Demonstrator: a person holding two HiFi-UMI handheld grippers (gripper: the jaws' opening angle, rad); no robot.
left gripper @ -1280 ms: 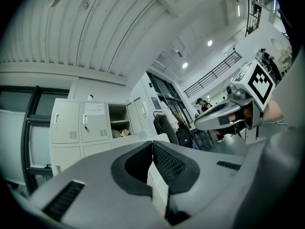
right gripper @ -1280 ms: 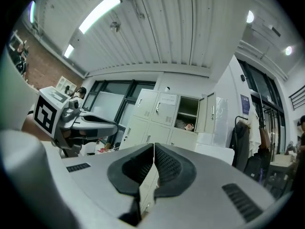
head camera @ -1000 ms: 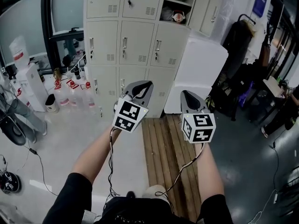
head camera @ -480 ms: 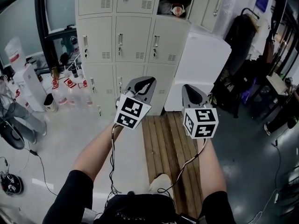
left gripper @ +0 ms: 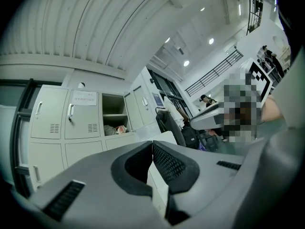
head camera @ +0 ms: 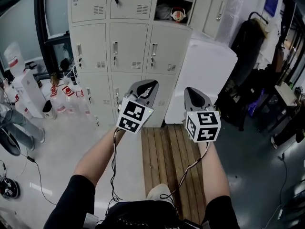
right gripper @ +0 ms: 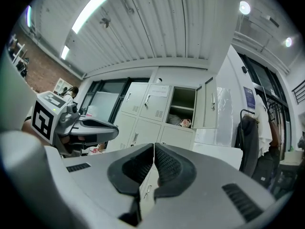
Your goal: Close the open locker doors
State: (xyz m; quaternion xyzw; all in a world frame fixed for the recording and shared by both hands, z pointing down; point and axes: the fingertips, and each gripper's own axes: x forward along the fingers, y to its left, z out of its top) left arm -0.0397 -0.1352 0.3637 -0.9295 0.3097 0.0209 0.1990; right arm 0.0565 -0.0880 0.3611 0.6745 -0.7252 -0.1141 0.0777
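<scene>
Head view: one pale metal locker door [head camera: 214,13] is seen swung open at upper right of the cream locker bank [head camera: 128,46]; closing is not begun. Left gripper [head camera: 145,87] and right gripper [head camera: 193,93] are held forward side by side, well apart from it.
Left gripper view: jaws are pressed together, empty.
Right gripper view: jaws likewise together, empty; door is seen at upper centre.

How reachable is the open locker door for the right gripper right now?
Probably not yet: the right gripper, jaws shut, is short of the open door, which hangs high above a white box. Nothing stands between them, so stepping closer should do.
</scene>
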